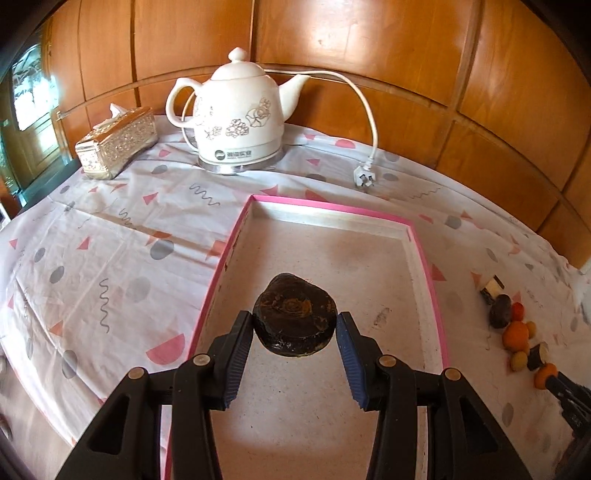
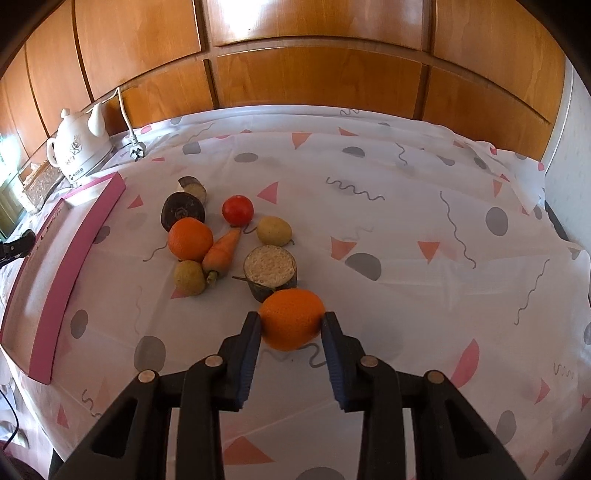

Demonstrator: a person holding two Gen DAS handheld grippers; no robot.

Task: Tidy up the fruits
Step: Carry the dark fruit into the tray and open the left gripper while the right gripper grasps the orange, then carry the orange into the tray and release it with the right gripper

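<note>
Bright daylight glares off the wood panelling [image 2: 258,22]; fisheye bends edges, corners vignette dark.

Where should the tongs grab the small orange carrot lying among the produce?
Grip the small orange carrot across its thick middle, coming from above. It lies flat and tapers, touching the round orange, so close across its width, away from the slim tip.

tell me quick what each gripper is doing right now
Left gripper: closed on the dark round fruit, over the pink tray.
Right gripper: closed on an orange.
</note>
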